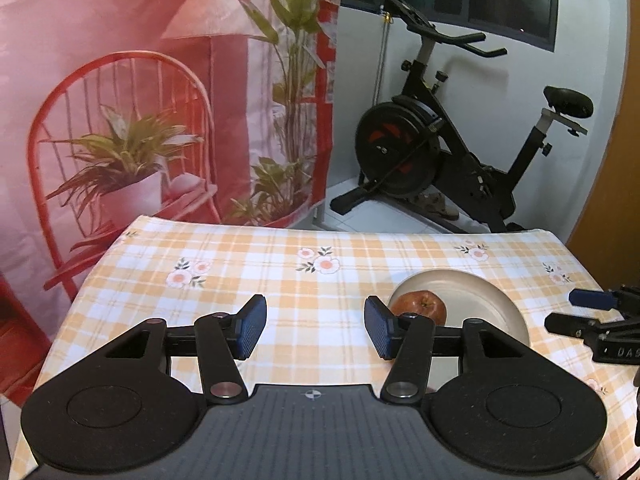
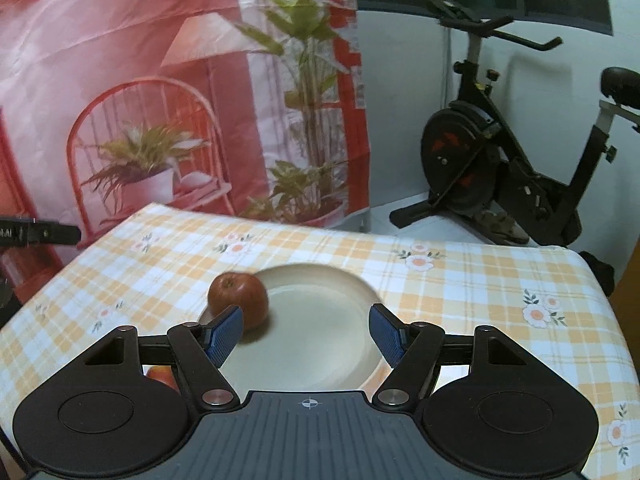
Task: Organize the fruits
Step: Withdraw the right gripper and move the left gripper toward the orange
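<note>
Two claws over the checked surface (image 1: 280, 256), both angled down toward it. One red apple (image 2: 239, 300) sits in the cream plate (image 2: 320, 320), on the plate's left side against the rim as the right wrist view has it.

Left claw (image 1: 315, 326): blue pads spread, nothing between them — only tablecloth shows in the gap. The apple (image 1: 420, 305) is just beyond its right finger, partly hidden by it, not touched. The plate (image 1: 480, 300) lies to the right of this claw.

Right claw (image 2: 306, 334): pads spread, gap sits over the bare plate floor. Its left pad overlaps the apple's lower edge in view; contact there I cannot tell, but the apple is not between the pads. In the left wrist view the right claw shows at the far right edge, above the cloth.

Second reddish fruit (image 2: 162, 376) peeks out under the right claw's left linkage, near the plate's near-left rim — mostly hidden, so whether it is on the plate or the cloth I cannot tell.

Behind the surface: printed red backdrop (image 1: 140, 100) and an exercise bike (image 1: 440, 148).
</note>
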A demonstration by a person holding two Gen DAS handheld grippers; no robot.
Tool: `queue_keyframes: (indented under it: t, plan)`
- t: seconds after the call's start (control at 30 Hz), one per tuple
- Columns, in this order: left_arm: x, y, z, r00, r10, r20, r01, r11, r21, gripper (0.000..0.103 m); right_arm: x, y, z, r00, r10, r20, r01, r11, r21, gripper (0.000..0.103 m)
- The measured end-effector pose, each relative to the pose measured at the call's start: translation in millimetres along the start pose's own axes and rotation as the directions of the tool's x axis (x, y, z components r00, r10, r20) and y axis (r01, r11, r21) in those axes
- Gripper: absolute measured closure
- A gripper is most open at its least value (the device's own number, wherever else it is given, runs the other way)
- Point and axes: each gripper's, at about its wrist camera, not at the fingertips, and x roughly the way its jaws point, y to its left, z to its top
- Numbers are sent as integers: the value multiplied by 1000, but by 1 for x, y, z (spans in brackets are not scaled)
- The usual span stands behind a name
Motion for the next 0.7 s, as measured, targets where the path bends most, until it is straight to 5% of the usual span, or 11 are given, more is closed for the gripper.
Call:
queue_keyframes:
  t: [0.7]
  plan:
    - [-31,30,-43,997,23,-72,-23,1000,-4,46,-17,35,-46,998,43,-52,-41,999,26,37]
